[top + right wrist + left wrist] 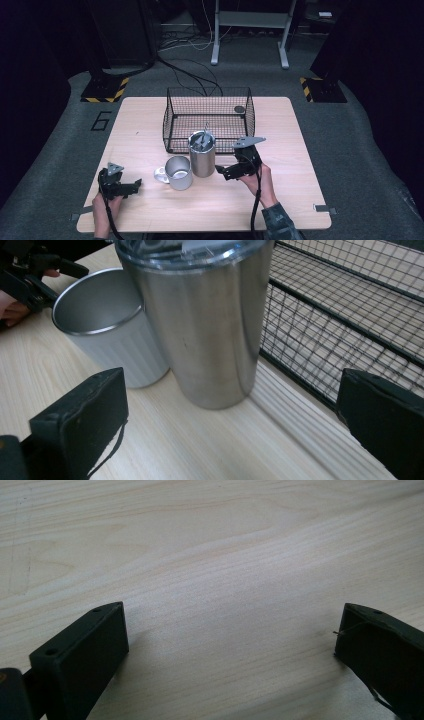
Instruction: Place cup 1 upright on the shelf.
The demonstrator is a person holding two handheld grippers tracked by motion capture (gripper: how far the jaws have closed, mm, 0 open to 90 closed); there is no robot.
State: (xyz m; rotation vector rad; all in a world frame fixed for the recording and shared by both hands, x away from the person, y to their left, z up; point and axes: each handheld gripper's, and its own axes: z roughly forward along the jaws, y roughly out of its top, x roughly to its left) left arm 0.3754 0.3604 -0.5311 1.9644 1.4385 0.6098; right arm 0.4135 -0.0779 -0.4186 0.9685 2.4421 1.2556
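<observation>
The right gripper [220,170] is hovering low over the wooden table [280,150], its jaws spread wide and holding nothing, pointing at a tall steel tumbler [202,154] just in front of them. In the right gripper view the tumbler [210,325] is standing upright between the two black jaws but farther off, not yet inside them, with a clear lid on top. A shorter metal mug [107,335] with a handle is standing open-mouthed right beside the tumbler, touching it or very nearly so. Just behind the tumbler, a black wire basket [209,119] is sitting on the table, with a small dark round thing inside near its far right corner.

The left gripper [131,187] is resting near the table's front left edge, well apart from the cups, its jaws [227,645] also wide and facing bare wood.

The likely next move is closing on the tumbler. The risk lies in the crowding: a jaw sliding in on the mug side could be nudging the mug away or tipping it, and the smooth round steel wall could be slipping if gripped off-centre or too low
</observation>
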